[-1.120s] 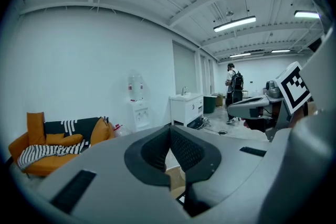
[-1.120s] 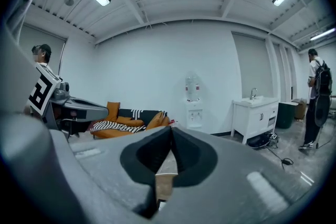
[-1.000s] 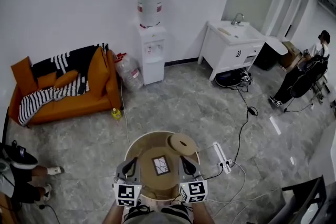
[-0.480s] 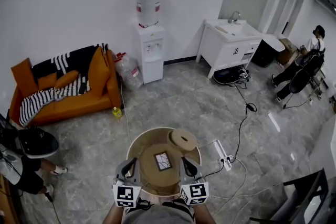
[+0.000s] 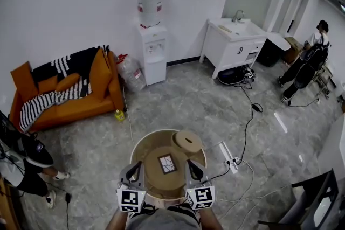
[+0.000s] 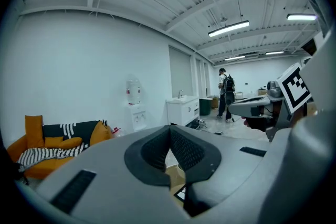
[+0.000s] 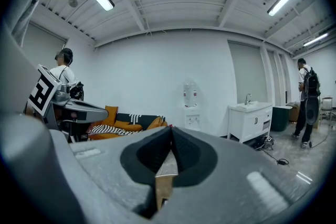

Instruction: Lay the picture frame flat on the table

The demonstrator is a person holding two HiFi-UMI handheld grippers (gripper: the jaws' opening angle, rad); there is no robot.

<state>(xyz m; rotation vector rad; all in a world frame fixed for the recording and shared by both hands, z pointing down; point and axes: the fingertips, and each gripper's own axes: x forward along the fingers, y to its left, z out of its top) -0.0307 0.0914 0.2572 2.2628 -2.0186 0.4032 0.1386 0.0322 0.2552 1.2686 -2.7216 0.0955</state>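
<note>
The picture frame point(image 5: 166, 163) lies flat, face up, in the middle of the round wooden table point(image 5: 141, 144). My left gripper point(image 5: 132, 169) and right gripper point(image 5: 193, 168) hover at the table's near edge, one on each side of the frame, apart from it. Both are shut with nothing between the pads. In the left gripper view the left gripper point(image 6: 169, 128) has its pads meeting, and a corner of the frame point(image 6: 181, 194) peeks out below them. In the right gripper view the right gripper point(image 7: 170, 129) is shut too, with a strip of table point(image 7: 167, 171) showing beneath.
A round wooden disc point(image 5: 187, 142) sits on the table's far right rim. On the floor lie a power strip point(image 5: 227, 160) and cables. Farther off stand an orange sofa point(image 5: 64, 94), a water dispenser point(image 5: 153, 54) and a white sink cabinet point(image 5: 237, 47). People stand at the left point(image 5: 21, 161) and right point(image 5: 307, 62).
Both grippers stay shut at the table's near edge and the frame lies as before. The person at the right has walked farther away; the one at the left has shifted.
</note>
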